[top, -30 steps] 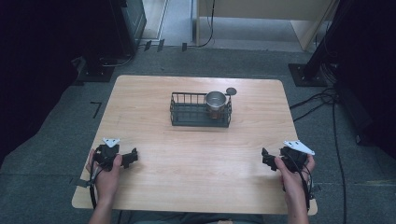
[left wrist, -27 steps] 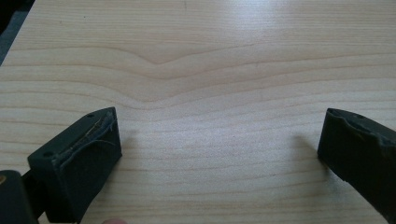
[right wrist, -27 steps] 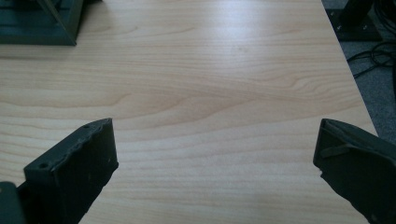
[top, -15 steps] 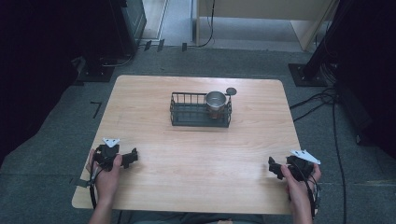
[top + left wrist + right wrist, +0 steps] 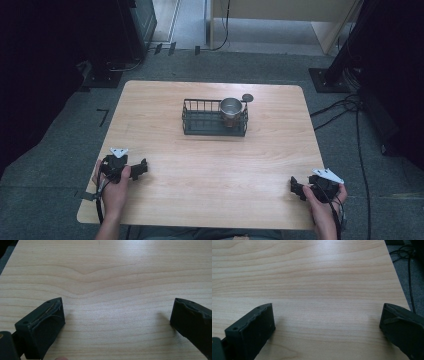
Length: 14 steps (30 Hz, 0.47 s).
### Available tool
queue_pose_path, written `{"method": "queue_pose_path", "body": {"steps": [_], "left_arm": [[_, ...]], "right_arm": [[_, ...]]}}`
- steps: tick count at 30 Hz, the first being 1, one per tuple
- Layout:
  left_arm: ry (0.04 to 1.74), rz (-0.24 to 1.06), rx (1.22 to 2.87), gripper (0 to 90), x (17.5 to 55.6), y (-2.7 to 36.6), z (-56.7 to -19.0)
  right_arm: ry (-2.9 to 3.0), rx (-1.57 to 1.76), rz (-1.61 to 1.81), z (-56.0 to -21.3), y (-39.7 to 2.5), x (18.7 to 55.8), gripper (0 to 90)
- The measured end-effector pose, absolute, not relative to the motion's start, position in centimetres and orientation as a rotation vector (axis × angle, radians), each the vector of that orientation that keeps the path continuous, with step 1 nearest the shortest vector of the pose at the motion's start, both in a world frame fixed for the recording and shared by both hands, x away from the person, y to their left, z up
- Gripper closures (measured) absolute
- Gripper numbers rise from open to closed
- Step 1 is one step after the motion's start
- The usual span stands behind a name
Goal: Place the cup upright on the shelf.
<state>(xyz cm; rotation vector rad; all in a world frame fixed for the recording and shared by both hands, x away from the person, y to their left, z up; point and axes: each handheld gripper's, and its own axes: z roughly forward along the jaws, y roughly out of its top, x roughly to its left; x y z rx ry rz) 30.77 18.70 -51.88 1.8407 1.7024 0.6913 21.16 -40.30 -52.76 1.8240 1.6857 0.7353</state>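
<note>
A black wire basket stands at the far middle of the wooden table. A shiny metal cup sits upright in its right end. A small dark round lid lies on the table just behind the basket's right corner. My left gripper rests near the table's front left, held by a hand, its jaws wide apart over bare wood. My right gripper sits at the front right corner, open too, with nothing between its jaws.
The table's right edge runs close beside the right gripper, with grey carpet and black cables beyond. Dark equipment stands flank the table on the floor.
The right hand and its gripper have drawn back toward the front right corner of the table. The left gripper has stayed put.
</note>
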Motion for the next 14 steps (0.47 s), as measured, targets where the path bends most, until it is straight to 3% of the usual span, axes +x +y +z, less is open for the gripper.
{"method": "queue_pose_path", "body": {"steps": [14], "left_arm": [[1.702, 0.692, 1.841, 0.0, 30.76, 18.7, -51.88]], "right_arm": [[1.69, 1.82, 0.737, -52.79, -40.19, 21.22, 0.0]]}}
